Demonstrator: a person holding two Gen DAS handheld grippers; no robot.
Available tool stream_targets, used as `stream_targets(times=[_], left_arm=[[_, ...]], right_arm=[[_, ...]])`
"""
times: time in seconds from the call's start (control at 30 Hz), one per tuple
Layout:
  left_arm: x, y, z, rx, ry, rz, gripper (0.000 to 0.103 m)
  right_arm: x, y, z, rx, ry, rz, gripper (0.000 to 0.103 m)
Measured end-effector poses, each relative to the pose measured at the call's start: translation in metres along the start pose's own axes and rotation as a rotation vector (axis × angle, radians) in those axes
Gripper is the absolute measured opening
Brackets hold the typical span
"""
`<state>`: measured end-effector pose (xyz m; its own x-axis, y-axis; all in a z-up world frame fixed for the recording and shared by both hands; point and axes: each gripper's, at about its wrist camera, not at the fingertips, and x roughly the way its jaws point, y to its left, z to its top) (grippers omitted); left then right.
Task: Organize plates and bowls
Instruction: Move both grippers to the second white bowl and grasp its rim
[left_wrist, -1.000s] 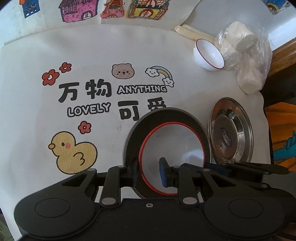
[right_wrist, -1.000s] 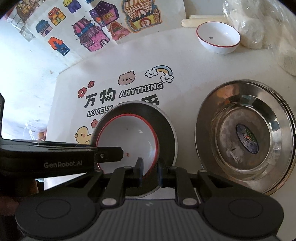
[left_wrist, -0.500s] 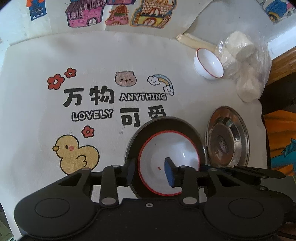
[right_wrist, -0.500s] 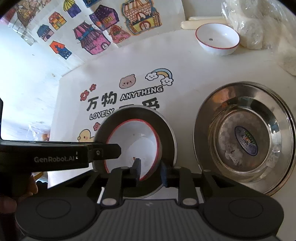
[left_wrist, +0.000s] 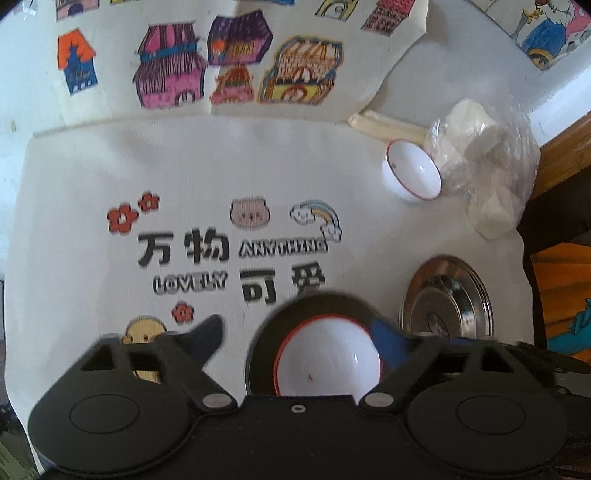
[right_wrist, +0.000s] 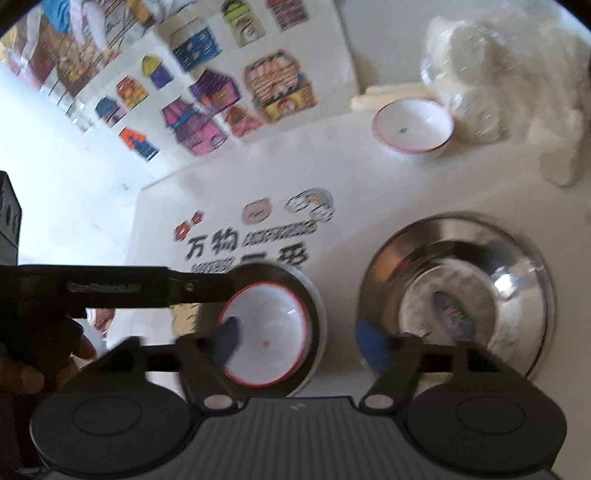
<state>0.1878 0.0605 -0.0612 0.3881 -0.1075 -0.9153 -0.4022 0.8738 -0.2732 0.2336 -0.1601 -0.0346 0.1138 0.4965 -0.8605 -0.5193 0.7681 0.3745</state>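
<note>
Both of your grippers have let go of the red-rimmed white bowl (left_wrist: 327, 360) since a second ago, when each pinched its rim; the left gripper (left_wrist: 299, 339) and the right gripper (right_wrist: 299, 338) have drawn up and away, and their jaws are opening, already spread wide with nothing pressed between the pads. The bowl sits inside the dark plate (left_wrist: 264, 347) on the printed cloth (left_wrist: 81, 192), at the near middle of the table.

Much is blurred. In your left wrist view the gripper body cuts off the bowl's and the dark plate's near edges, and hides the duck print's lower half. In your right wrist view the left gripper crosses the frame as a dark bar, its lettering unreadable, and its tip overlaps the dark plate's far rim. Your left hand (right_wrist: 22, 369) shows only in part at the left border. The label at the bottom of the steel plate (left_wrist: 447, 306) is too smeared to read, and the white lumps in the clear plastic bag (left_wrist: 484, 162) cannot be identified.

Counted: two red-rimmed white bowls, one in the dark plate and a second bowl (left_wrist: 413, 170) standing by the bag at the far right; two plates, one dark and one steel, side by side; one bag; one pale bundle of sticks (left_wrist: 384, 127) behind the far bowl
</note>
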Motion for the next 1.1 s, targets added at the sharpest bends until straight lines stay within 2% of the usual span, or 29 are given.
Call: stream_targets(times=[0.03,0.1,0.27,0.4,0.57,0.77,1.1], left_arm=[[0.0,-0.001,0.004,-0.004,-0.003,0.003,0.1],[0.003,-0.004,0.011,-0.015,-0.004,0.012,0.102],[0.011,-0.017,0.023,-0.009,-0.042,0.035,0.102],[0.025,-0.03,0.03,-0.014,-0.04,0.084,0.102],[0.044,-0.05,0.043,-0.021,-0.045,0.11,0.102],[0.066,-0.077,0.068,0.006,-0.082,0.197,0.102],[0.097,-0.105,0.107,0.052,-0.089,0.228,0.102]], right_arm=[[-0.003,-0.005,0.003,0.004,-0.01,-0.014,0.094],[-0.008,-0.017,0.008,0.022,-0.029,-0.042,0.103],[-0.018,-0.05,0.018,0.072,-0.094,-0.102,0.103],[-0.024,-0.077,0.026,0.101,-0.139,-0.136,0.103],[-0.024,-0.11,0.039,0.138,-0.188,-0.161,0.103],[-0.01,-0.143,0.056,0.181,-0.189,-0.112,0.103],[0.017,-0.167,0.077,0.261,-0.203,-0.054,0.103]])
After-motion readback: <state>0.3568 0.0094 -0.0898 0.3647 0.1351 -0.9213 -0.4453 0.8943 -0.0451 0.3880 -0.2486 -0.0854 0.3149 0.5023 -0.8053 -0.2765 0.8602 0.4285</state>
